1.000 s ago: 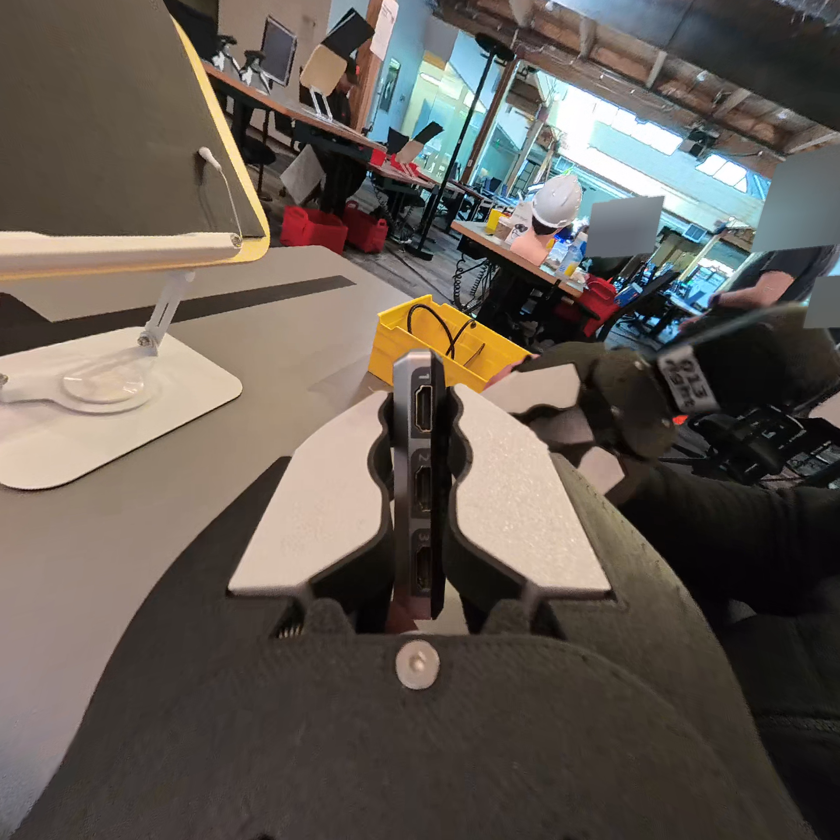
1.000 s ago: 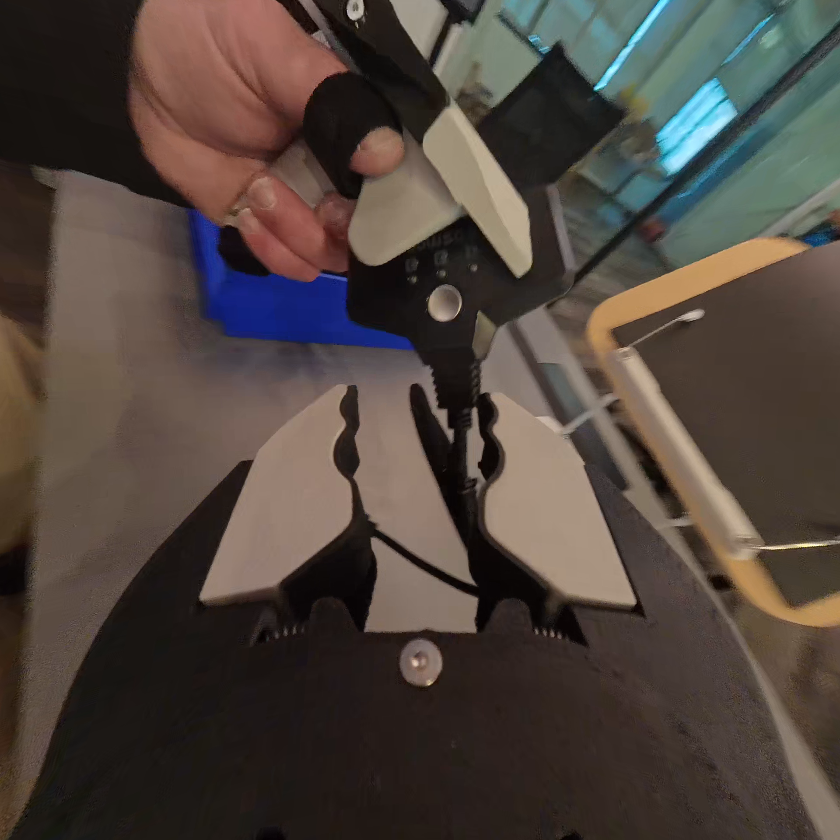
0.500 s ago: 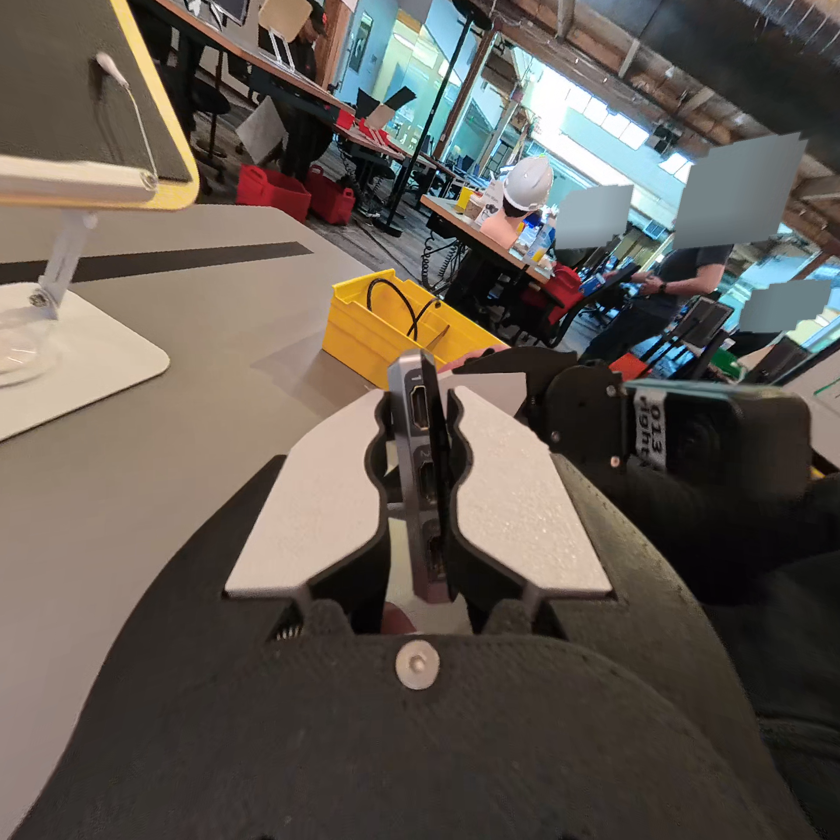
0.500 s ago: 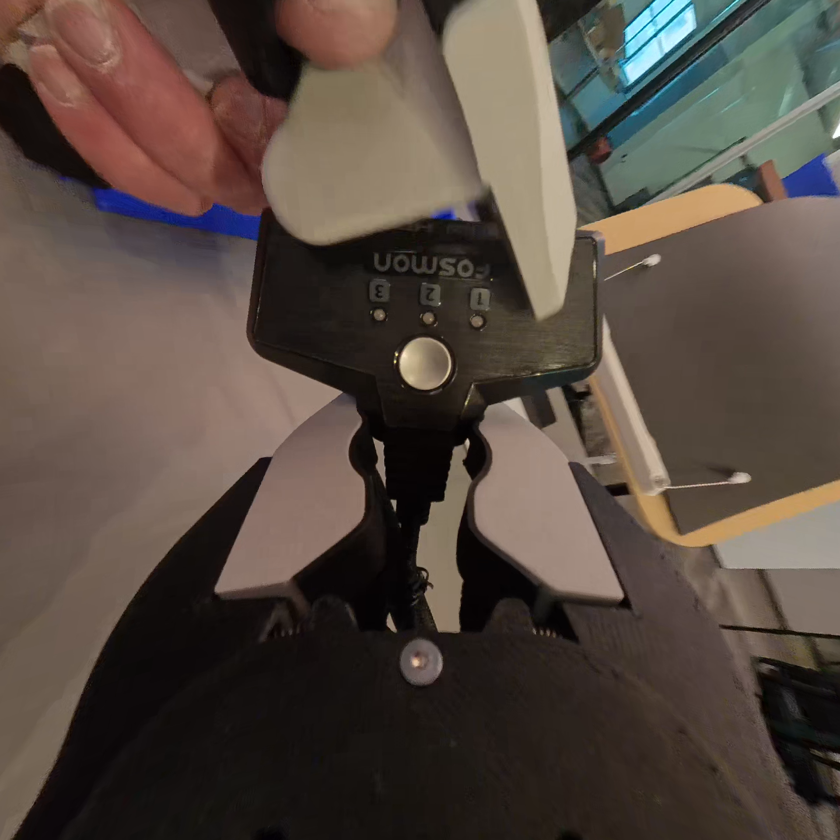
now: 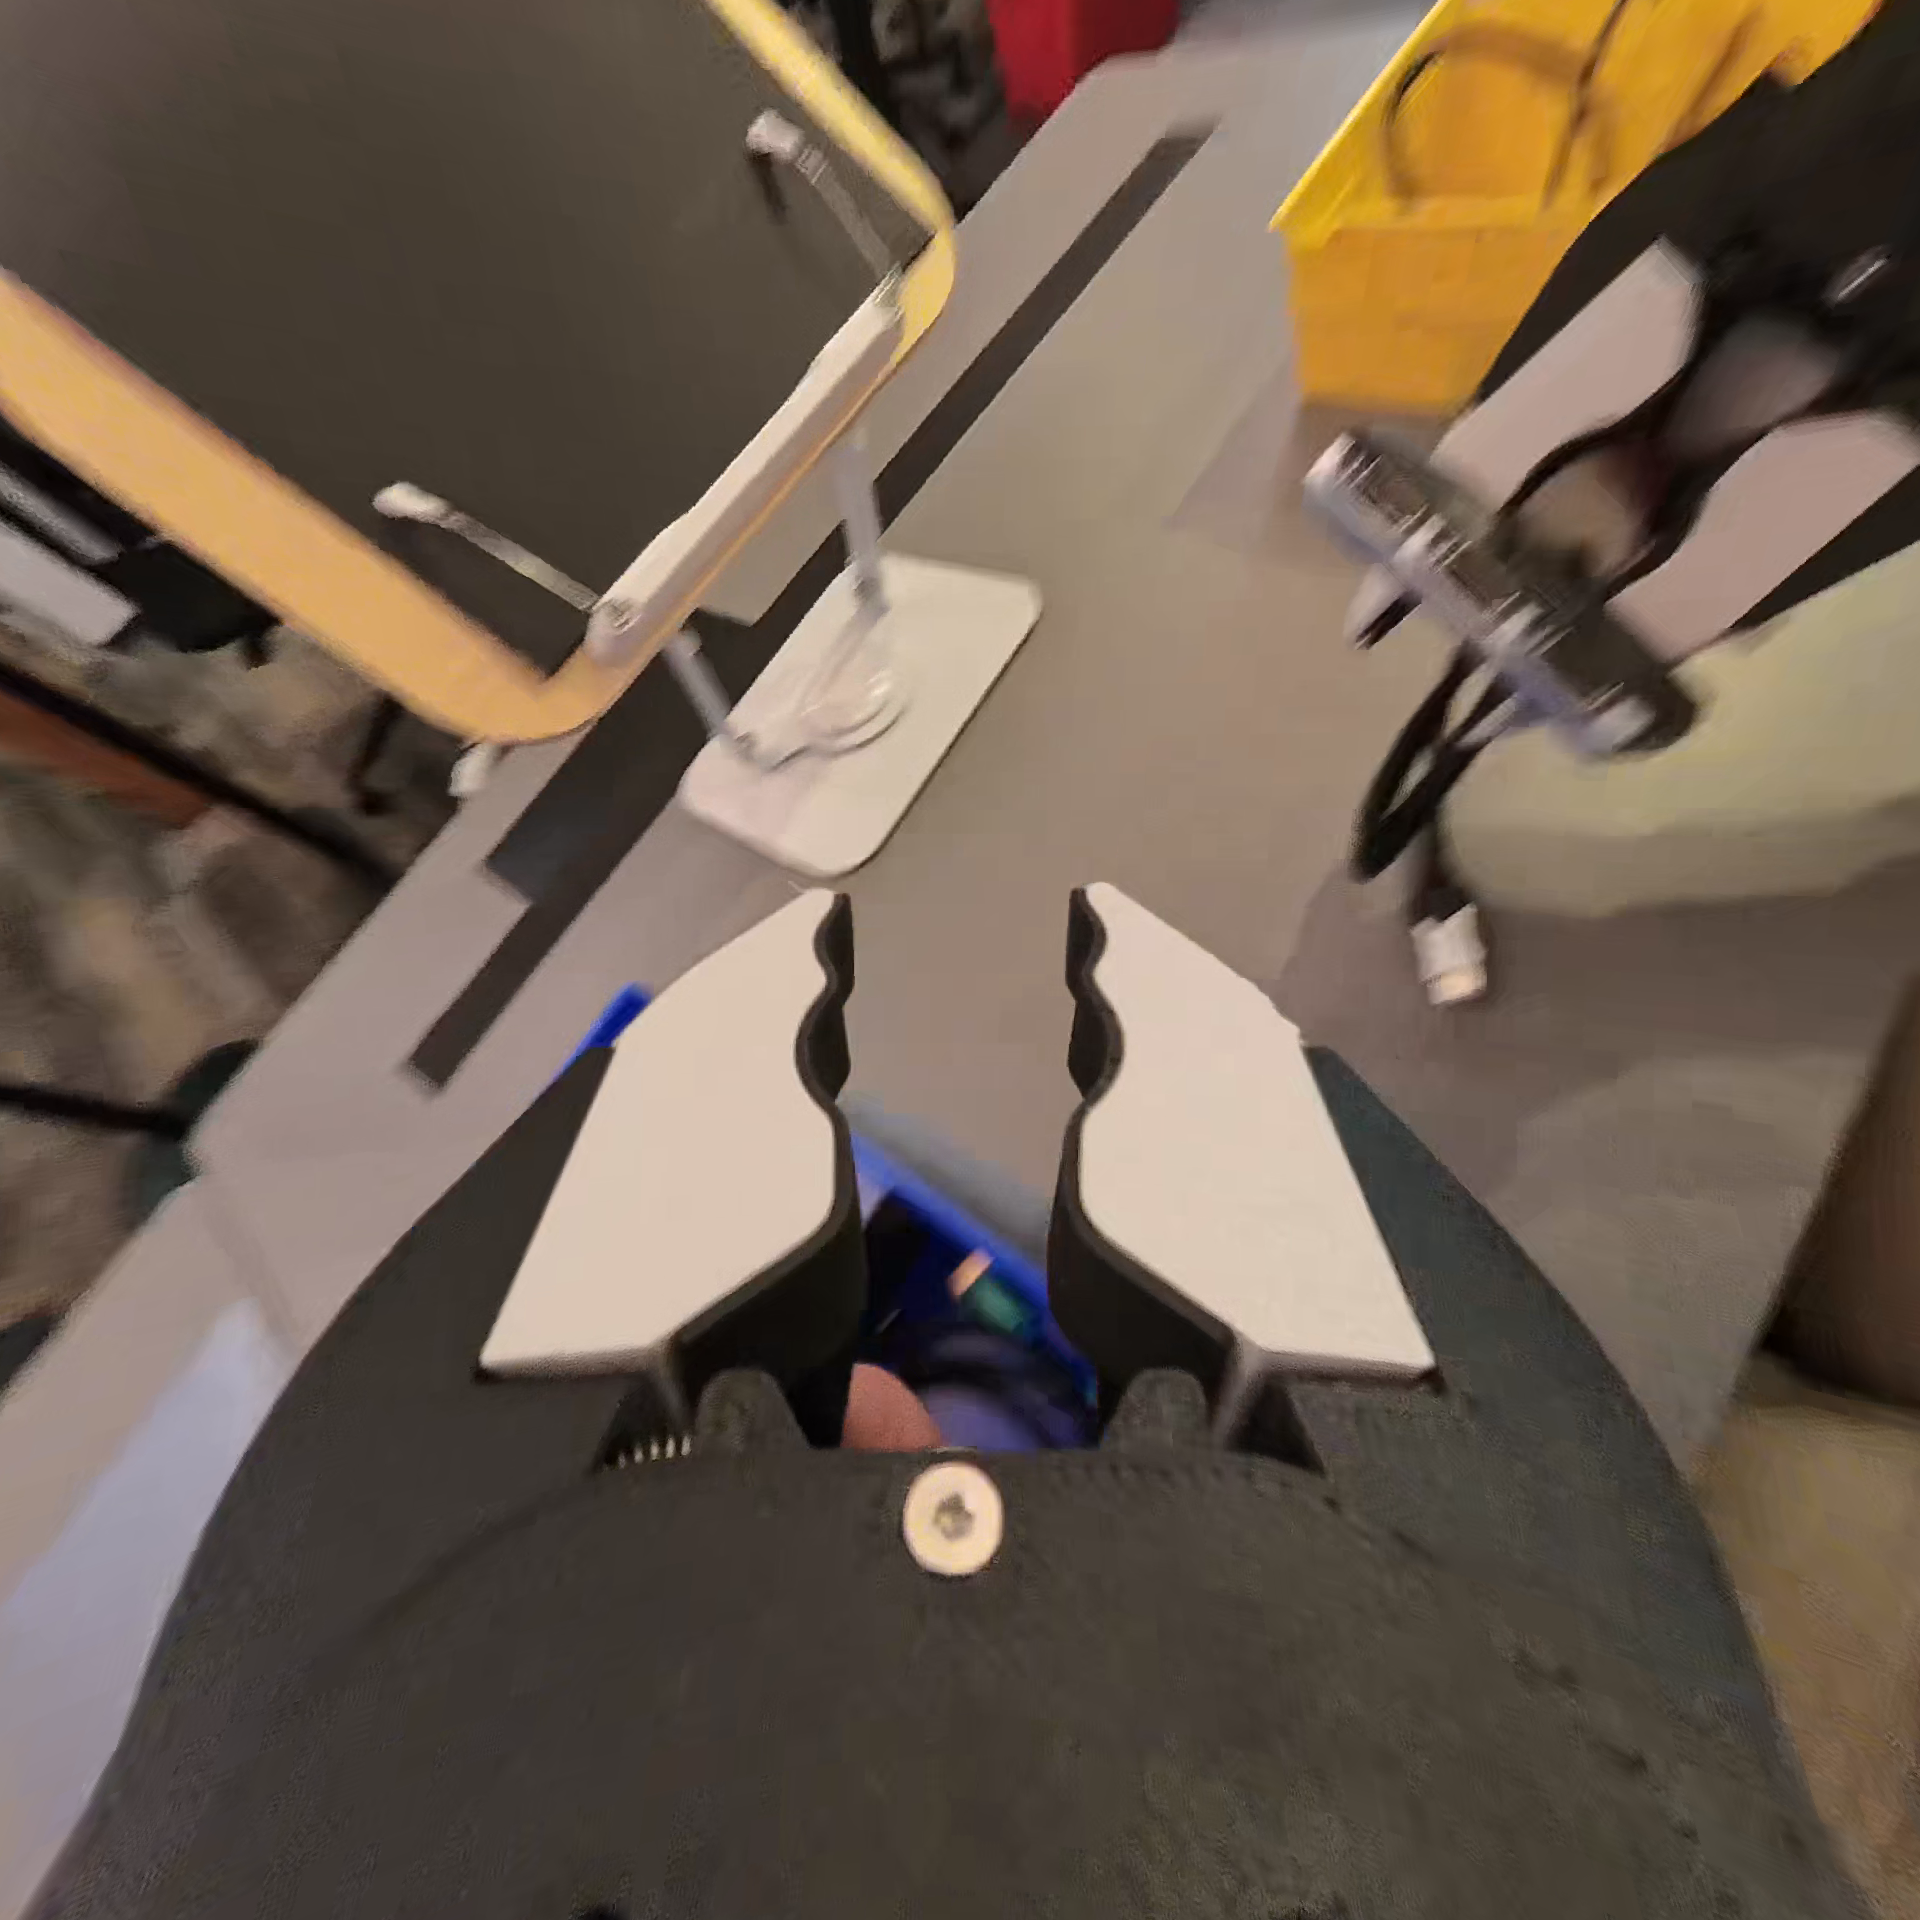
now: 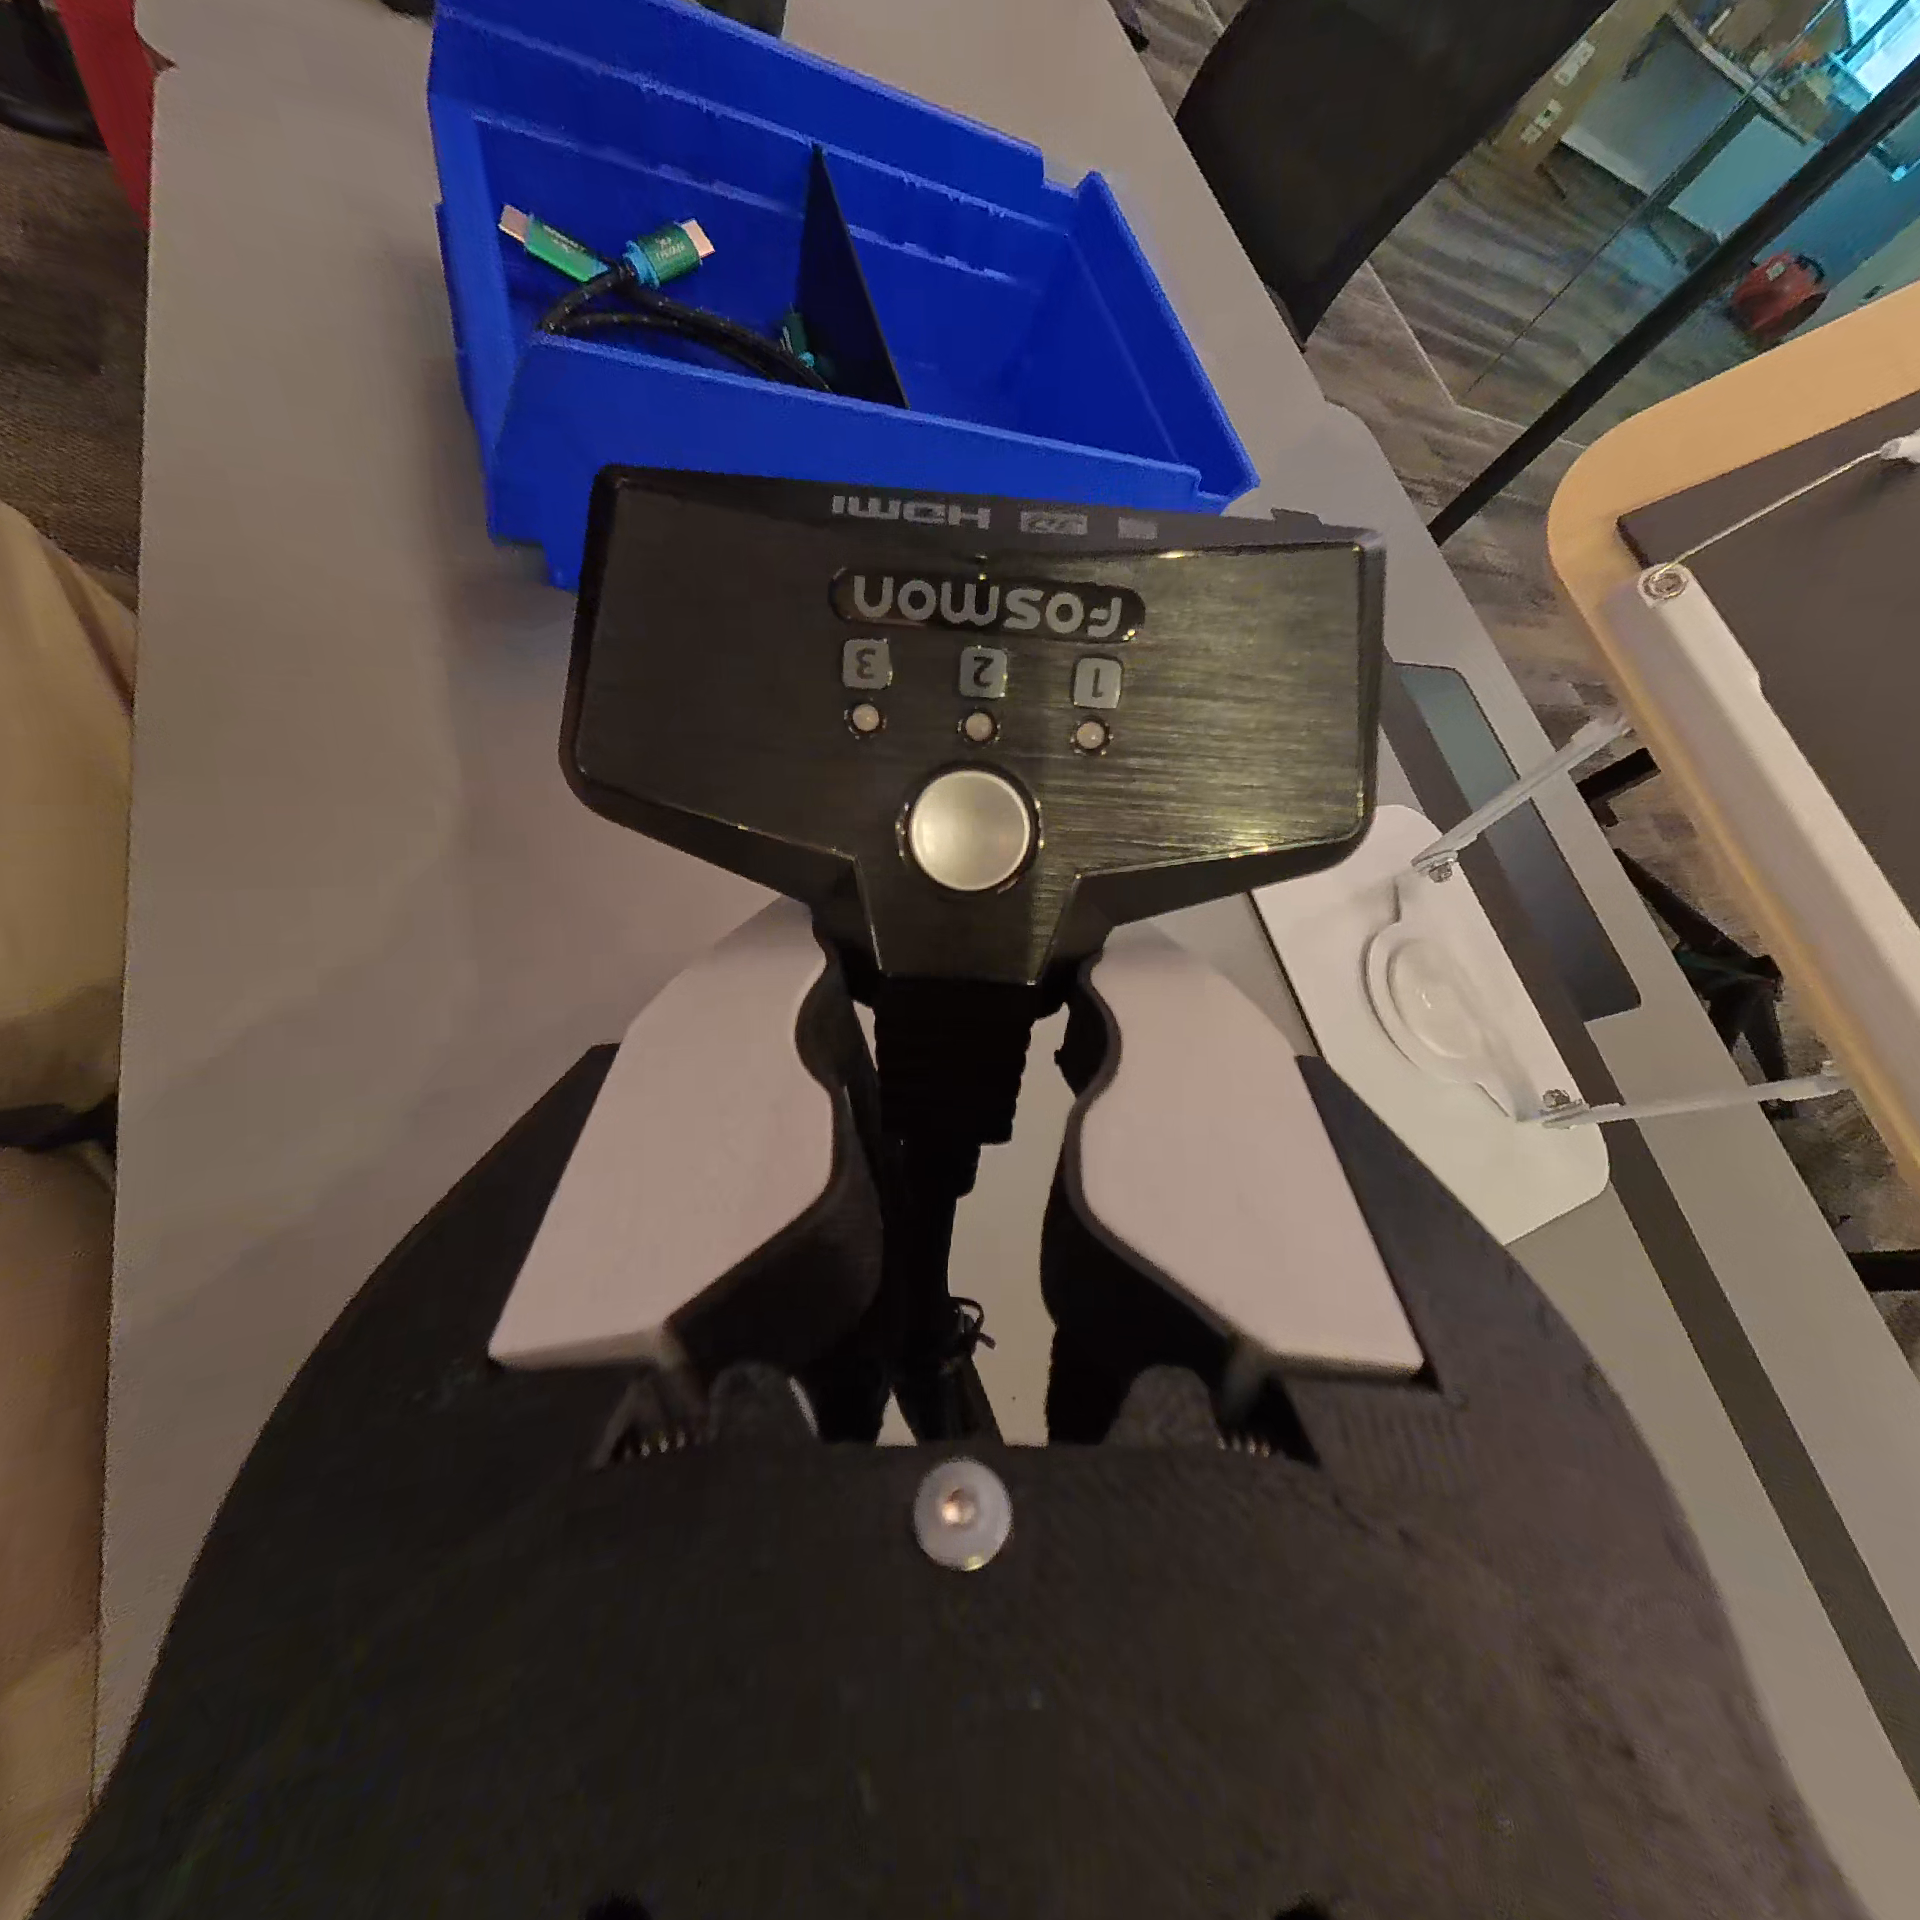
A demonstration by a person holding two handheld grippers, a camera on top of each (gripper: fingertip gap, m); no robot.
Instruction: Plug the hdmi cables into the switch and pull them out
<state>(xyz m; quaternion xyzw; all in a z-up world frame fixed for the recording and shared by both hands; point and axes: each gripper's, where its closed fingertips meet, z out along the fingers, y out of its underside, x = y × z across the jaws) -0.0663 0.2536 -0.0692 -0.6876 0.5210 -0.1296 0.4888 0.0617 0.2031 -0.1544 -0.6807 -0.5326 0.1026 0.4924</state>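
Observation:
The black HDMI switch [image 6: 966, 707] has three numbered lights and a round button. My right gripper [image 6: 956, 997] is shut on the ribbed cable neck at its base and holds it above the grey table [image 6: 312, 831]. In the blurred left wrist view the switch [image 5: 1496, 603] hangs in the right gripper [image 5: 1600, 540] at the upper right, and its own black cable [image 5: 1413, 769] dangles down to a metal plug [image 5: 1449, 956]. My left gripper [image 5: 956, 914] is open and empty over the blue bin [image 5: 935, 1216]. An HDMI cable with green plugs [image 6: 665, 255] lies in the blue bin [image 6: 935, 457].
A yellow bin [image 5: 1392, 312] holding a black cable stands at the far right of the table. A white stand [image 5: 883, 707] carries a yellow-edged dark board [image 5: 312, 260] along the table's far side; the stand also shows in the right wrist view [image 6: 1455, 1039]. Spacing between my two grippers at the tips: around 15 cm. To the metal plug [image 5: 1449, 956]: right tips about 12 cm, left tips about 25 cm.
My left gripper has let go of the switch, opened and swung away over the blue bin. My right gripper has shut on the switch's cable neck and now holds it alone.

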